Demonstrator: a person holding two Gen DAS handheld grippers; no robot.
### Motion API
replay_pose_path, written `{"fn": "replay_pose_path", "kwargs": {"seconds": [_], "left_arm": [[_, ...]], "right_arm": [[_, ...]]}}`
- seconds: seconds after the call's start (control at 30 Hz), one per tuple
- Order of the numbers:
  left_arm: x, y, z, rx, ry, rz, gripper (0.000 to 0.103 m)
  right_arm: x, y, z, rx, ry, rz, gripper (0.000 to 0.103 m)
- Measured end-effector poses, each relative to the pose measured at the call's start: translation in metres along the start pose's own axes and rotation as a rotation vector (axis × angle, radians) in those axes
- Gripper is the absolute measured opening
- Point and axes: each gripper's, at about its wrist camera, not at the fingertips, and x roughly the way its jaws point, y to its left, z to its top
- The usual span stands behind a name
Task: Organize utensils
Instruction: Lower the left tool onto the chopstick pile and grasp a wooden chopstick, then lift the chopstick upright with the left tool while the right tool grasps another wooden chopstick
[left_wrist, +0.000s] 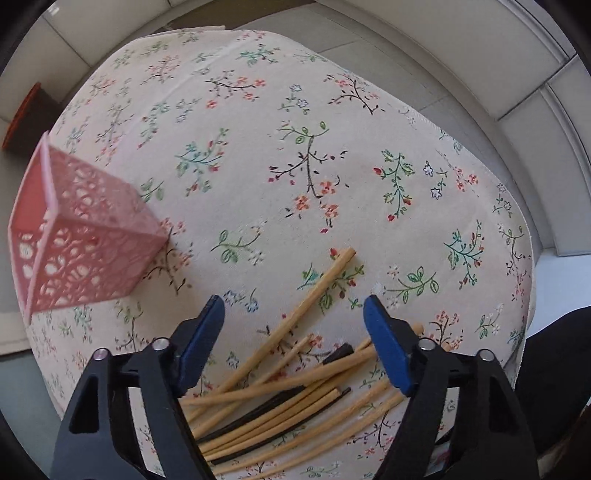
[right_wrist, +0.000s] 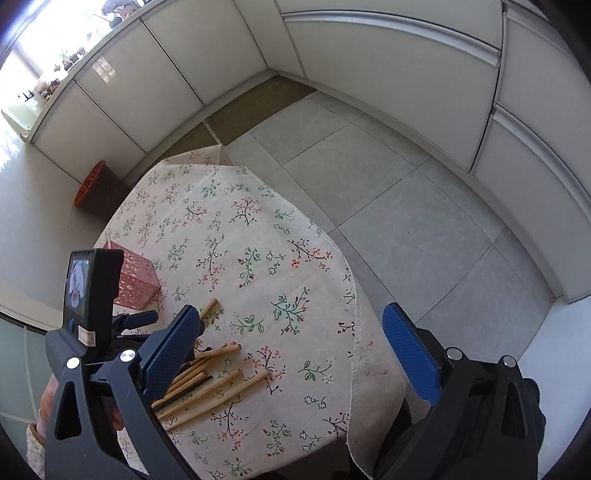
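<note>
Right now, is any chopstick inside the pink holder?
No, the pink holder looks empty; the chopsticks all lie on the tablecloth.

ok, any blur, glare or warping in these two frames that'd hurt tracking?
Left wrist: heavy fisheye bowing of the floral tablecloth; pink lattice plastic holder soft at the frame edge; bamboo and black chopsticks sharp. Right wrist: blown-out window top-left, curved white cabinets, table evenly lit.

Matt wooden chopsticks (left_wrist: 295, 384); floral cloth (left_wrist: 280, 155); perforated pink plastic holder (left_wrist: 77, 251).
</note>
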Motion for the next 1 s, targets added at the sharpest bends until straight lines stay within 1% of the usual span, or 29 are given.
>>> {"fn": "replay_pose_path", "kwargs": {"seconds": [0.07,0.1,0.17,0.23,0.3,0.33,0.4,0.47,0.5,0.57,0.63,0.7,0.77,0.83,0.87,0.93,0.97,1.0], "left_arm": [[0.013,-0.003,0.006,0.022,0.034,-0.029,0.052],[0.018,-0.004,0.008,0.033,0.045,-0.035,0.051],[0.02,-0.006,0.011,0.061,0.032,-0.029,0.05],[0.021,-0.005,0.013,0.072,0.036,-0.024,0.045],[0.02,-0.002,0.017,0.078,0.028,-0.009,0.031],[0.02,0.0,0.018,0.076,0.022,-0.008,0.029],[0.02,0.009,0.019,0.064,0.008,-0.007,0.019],[0.018,0.016,0.018,0.05,-0.01,-0.022,0.017],[0.017,0.018,0.018,0.05,-0.01,-0.011,0.017],[0.015,0.019,0.013,0.05,-0.035,0.004,0.016],[0.012,0.016,0.006,0.046,-0.074,0.021,0.015],[0.004,0.022,-0.003,0.026,-0.132,0.044,0.014],[-0.01,0.033,-0.01,-0.01,-0.197,0.049,0.013],[-0.031,0.046,-0.015,-0.045,-0.27,0.058,0.012],[-0.045,0.044,-0.027,-0.06,-0.307,0.062,0.012],[-0.072,0.048,-0.039,-0.089,-0.381,0.079,0.011],[-0.087,0.053,-0.051,-0.107,-0.417,0.082,0.011],[-0.102,0.051,-0.054,-0.127,-0.451,0.082,0.01]], "right_arm": [[0.006,-0.005,0.003,0.021,0.009,-0.006,0.096],[0.007,-0.007,0.004,0.033,0.013,-0.009,0.096],[0.012,-0.011,0.005,0.057,0.02,-0.016,0.096],[0.018,-0.013,0.005,0.066,0.035,-0.018,0.096],[0.023,-0.014,0.004,0.074,0.059,-0.015,0.096],[0.025,-0.014,0.003,0.081,0.071,-0.013,0.096],[0.029,-0.011,0.001,0.088,0.099,0.0,0.096],[0.033,-0.009,-0.003,0.097,0.135,0.021,0.096],[0.035,-0.007,-0.004,0.104,0.155,0.031,0.096],[0.039,-0.004,-0.008,0.113,0.193,0.048,0.096],[0.041,-0.001,-0.011,0.12,0.22,0.061,0.096],[0.045,0.002,-0.016,0.134,0.248,0.077,0.096],[0.051,0.003,-0.02,0.169,0.289,0.103,0.096],[0.06,0.005,-0.022,0.201,0.338,0.13,0.096],[0.066,0.008,-0.024,0.213,0.361,0.138,0.096],[0.075,0.015,-0.027,0.233,0.384,0.141,0.095],[0.08,0.018,-0.028,0.247,0.395,0.143,0.094],[0.085,0.021,-0.031,0.268,0.412,0.143,0.093]]}}
